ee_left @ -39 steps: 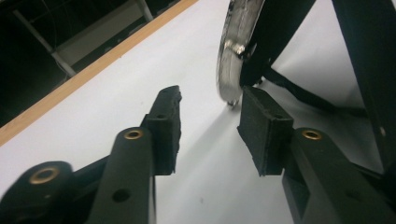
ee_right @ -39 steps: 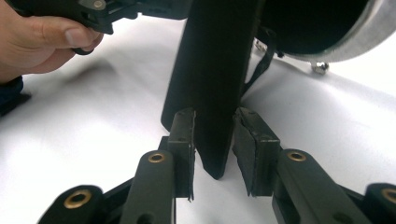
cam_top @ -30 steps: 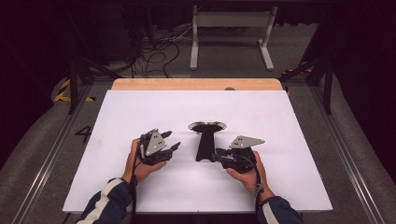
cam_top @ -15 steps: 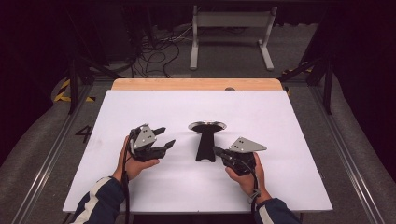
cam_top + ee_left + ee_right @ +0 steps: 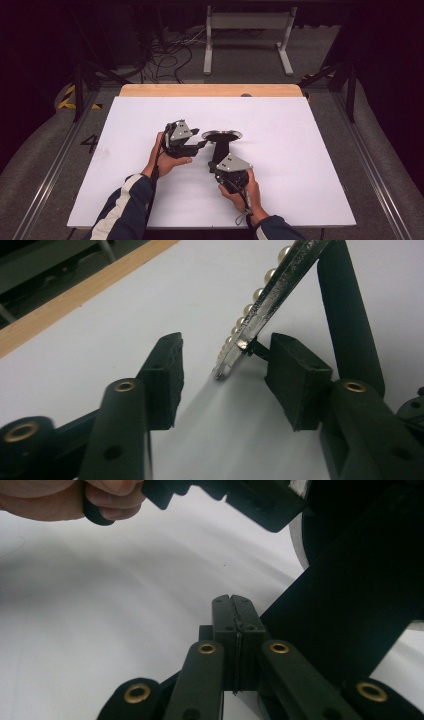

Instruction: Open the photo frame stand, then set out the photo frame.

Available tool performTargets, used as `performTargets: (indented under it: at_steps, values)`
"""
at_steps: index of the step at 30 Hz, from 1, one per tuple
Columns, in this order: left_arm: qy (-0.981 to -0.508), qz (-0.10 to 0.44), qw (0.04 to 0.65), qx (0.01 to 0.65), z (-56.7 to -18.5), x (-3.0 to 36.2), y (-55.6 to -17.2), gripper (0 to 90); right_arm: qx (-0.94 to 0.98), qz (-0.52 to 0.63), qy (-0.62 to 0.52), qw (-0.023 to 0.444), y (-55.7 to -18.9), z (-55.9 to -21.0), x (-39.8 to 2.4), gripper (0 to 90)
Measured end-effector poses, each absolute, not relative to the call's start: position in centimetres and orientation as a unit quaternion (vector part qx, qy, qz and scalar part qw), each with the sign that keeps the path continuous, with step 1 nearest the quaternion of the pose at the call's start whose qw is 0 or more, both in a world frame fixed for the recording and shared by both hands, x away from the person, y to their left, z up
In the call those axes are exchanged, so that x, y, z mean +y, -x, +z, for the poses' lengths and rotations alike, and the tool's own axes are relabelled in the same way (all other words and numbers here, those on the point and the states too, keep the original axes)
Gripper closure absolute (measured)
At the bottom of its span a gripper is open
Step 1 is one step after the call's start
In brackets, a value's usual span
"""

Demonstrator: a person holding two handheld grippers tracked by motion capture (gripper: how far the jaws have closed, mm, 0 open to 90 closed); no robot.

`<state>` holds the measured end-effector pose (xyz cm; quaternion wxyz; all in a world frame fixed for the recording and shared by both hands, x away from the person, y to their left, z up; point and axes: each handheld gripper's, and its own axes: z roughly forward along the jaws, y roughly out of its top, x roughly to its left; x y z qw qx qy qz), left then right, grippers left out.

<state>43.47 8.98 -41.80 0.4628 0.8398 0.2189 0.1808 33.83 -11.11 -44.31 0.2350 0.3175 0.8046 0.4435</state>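
A round, silver-rimmed mirror [image 5: 222,135] with a black handle [image 5: 218,152] rests on the white sheet. In the left gripper view its rim [image 5: 270,295] is tilted off the sheet and edged with pearl beads, with the black handle [image 5: 345,315] beside it. My left gripper [image 5: 202,144] reaches the rim from the left; its jaws [image 5: 225,370] are open and have just been closing, with the rim's tip between them, close to the right pad [image 5: 295,380]. My right gripper [image 5: 215,167] is shut with nothing between its pads [image 5: 234,605], right beside the lower handle [image 5: 350,595].
The white sheet [image 5: 300,150] covers the table, with a wooden strip [image 5: 210,90] along the far edge. Behind the table lie cables [image 5: 165,50] and a metal frame [image 5: 247,30] on the floor. The other hand [image 5: 60,500] shows in the right gripper view.
My left hand moved right up to the mirror's rim. My right hand moved left to the bottom of the handle. The mirror stayed where it was.
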Motion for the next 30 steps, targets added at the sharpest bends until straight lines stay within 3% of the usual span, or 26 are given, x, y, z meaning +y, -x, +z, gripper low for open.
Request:
performTargets:
  at_steps: [5,12,17,25,30]
  values:
    - [-0.848,0.172,0.457,0.208,-42.3,8.6,-43.9,56.1,0.808,0.438,-0.319,0.232,-34.1,-44.7,-10.4,90.0]
    - [-0.847,0.203,0.446,0.205,-42.5,8.1,-43.9,59.4,0.815,0.427,-0.314,0.233,-34.4,-45.3,-8.9,90.0]
    - [-0.851,0.209,0.444,0.187,-42.5,7.3,-43.6,67.9,0.814,0.423,-0.319,0.240,-34.7,-45.4,-8.5,90.0]
    - [-0.849,0.212,0.442,0.199,-43.0,6.2,-43.9,62.1,0.807,0.408,-0.353,0.240,-35.1,-46.1,-8.7,90.0]
    - [-0.850,0.215,0.439,0.198,-43.1,6.0,-44.0,63.4,0.807,0.399,-0.363,0.241,-34.7,-46.1,-8.9,90.0]
